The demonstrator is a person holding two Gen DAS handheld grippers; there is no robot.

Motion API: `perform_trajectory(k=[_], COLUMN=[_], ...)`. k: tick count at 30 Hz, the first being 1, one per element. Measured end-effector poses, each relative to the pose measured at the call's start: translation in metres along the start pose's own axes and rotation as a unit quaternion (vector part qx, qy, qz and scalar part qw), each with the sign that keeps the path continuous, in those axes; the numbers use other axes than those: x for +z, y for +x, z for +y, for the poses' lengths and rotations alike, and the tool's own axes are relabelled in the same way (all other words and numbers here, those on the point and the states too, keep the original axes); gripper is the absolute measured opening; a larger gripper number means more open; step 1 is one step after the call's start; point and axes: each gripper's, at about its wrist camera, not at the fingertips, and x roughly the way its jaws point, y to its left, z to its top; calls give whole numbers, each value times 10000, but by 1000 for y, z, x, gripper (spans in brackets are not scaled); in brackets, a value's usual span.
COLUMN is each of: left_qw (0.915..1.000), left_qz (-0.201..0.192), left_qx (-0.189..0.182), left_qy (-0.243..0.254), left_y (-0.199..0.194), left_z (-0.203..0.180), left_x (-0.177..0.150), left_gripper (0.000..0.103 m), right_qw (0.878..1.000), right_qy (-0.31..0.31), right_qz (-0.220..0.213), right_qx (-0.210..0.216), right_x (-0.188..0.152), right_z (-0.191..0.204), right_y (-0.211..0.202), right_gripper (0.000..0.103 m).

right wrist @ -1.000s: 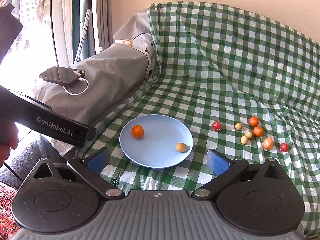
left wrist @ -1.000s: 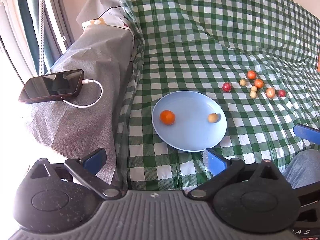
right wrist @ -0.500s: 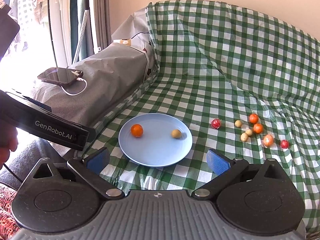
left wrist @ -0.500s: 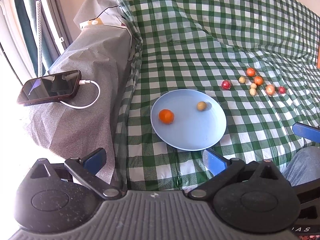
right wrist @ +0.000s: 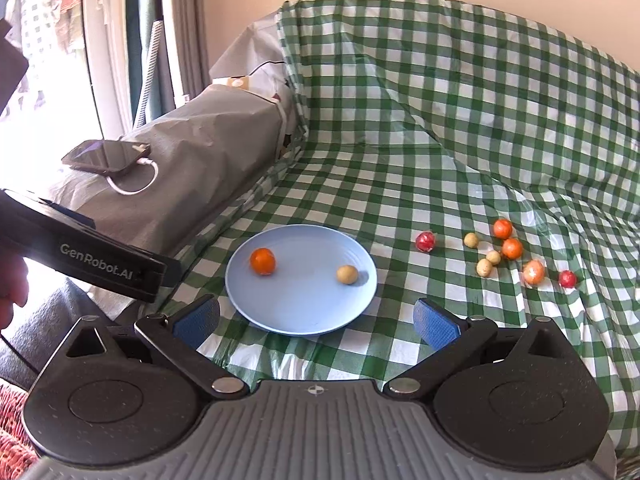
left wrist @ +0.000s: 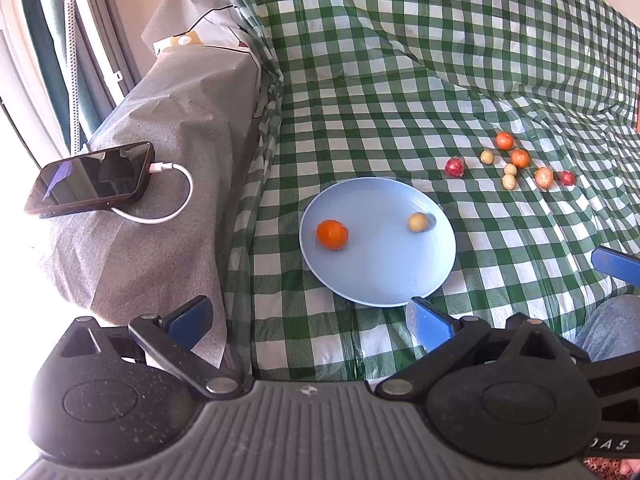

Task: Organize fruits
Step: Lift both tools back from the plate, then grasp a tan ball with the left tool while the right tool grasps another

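A light blue plate (left wrist: 384, 280) (right wrist: 304, 312) lies on the green checked cloth. On it are an orange fruit (left wrist: 332, 234) (right wrist: 263, 261) at the left and a small yellow fruit (left wrist: 417, 222) (right wrist: 347, 274) at the right. Several small red, orange and yellow fruits (left wrist: 516, 162) (right wrist: 504, 254) lie loose on the cloth to the plate's right. My left gripper (left wrist: 308, 318) is open and empty, at the plate's near edge. My right gripper (right wrist: 316, 318) is open and empty, just short of the plate.
A black phone (left wrist: 90, 178) (right wrist: 106, 156) with a white cable lies on a grey covered armrest (left wrist: 160, 184) at the left. The checked cloth rises up a backrest (right wrist: 460, 80) behind. The left gripper's body (right wrist: 80, 258) crosses the right wrist view's left side.
The yellow fruit has rolled across the plate, first toward the far side, then back to the right. Both grippers stay open and hardly move.
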Motion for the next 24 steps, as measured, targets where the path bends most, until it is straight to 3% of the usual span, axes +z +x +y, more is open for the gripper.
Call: perform_trajectory(k=[6,13,24], left_qw=[10000,9991,9944], left_qz=[-17,47,14], left_qx=[-43,-109,-472], left_qy=[57,396,943], left_y=[10,36,128], left_z=[-9,-40,-119], left_x=[20,50,129], left_gripper=[103,103,103], right_qw=[9992,9935,9801], right_qy=[344,868,1242], right_qz=[36,132,279], right_qx=[-197,-719,-1521], right_x=[0,-7,-9], right_z=[-19,-64,-158], right_y=[12,32,113], right_gripper=[102,102,102])
